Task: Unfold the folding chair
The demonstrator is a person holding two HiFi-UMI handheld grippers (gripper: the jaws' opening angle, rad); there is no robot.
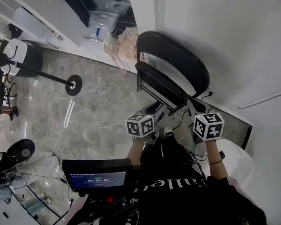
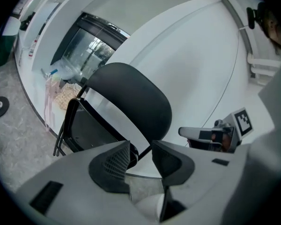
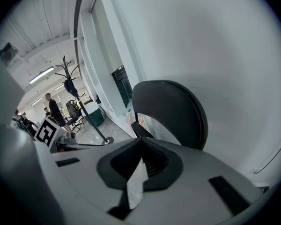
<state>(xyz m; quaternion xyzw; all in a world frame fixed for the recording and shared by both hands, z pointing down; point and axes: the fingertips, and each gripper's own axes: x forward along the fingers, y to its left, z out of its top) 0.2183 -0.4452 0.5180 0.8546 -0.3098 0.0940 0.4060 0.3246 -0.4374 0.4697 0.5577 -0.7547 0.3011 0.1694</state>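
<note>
You stand over the folding chair (image 1: 161, 83), folded flat and leaning upright against the white wall (image 1: 225, 32) just ahead of both grippers; the reach-in is under way, no grip yet taken. Your left gripper (image 2: 140, 149) holds its jaws spread with nothing between them and the chair frame beyond the gap, while your right gripper (image 3: 141, 142) is pressed together and empty. The next move likely calls for clamping the left jaws on the seat edge and bracing the backrest, so the legs don't skid on the polished floor (image 1: 98, 121).

A coat stand's round base (image 1: 73, 85) rests on the grey marble floor (image 1: 93, 121); pale bags (image 1: 124, 41) lie beside the white wall (image 1: 234, 41).
</note>
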